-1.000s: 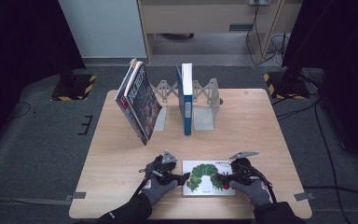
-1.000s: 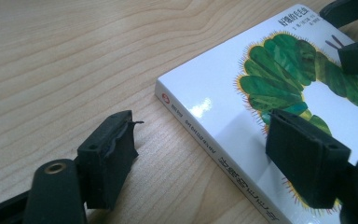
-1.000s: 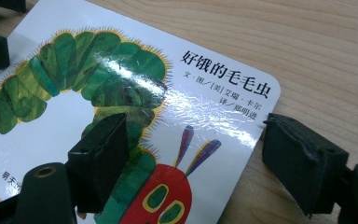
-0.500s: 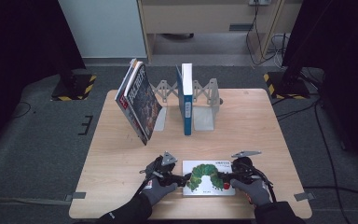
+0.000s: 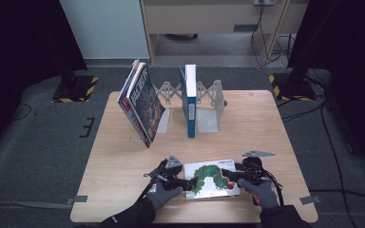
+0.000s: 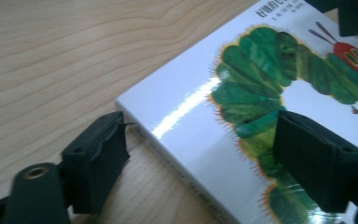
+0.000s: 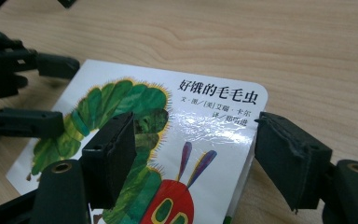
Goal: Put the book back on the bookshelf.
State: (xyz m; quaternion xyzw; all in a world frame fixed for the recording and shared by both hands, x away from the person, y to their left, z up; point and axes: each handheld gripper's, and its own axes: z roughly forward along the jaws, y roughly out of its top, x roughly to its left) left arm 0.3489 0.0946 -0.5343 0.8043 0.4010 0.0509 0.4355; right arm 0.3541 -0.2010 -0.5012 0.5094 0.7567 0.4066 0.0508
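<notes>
A white picture book with a green caterpillar on its cover lies flat near the table's front edge. My left gripper is at its left end and my right gripper at its right end. In the left gripper view the book runs between the jaws of the left gripper: one jaw is beside the spine corner and the other over the cover, and they have just been closing. In the right gripper view the right gripper has one jaw over the cover and one just past its edge, also closing without pressing.
At the back of the wooden table a blue-and-white book stands upright in a grey metal bookend rack. Two or three books lean at the rack's left end. Bare wood lies between the rack and the picture book.
</notes>
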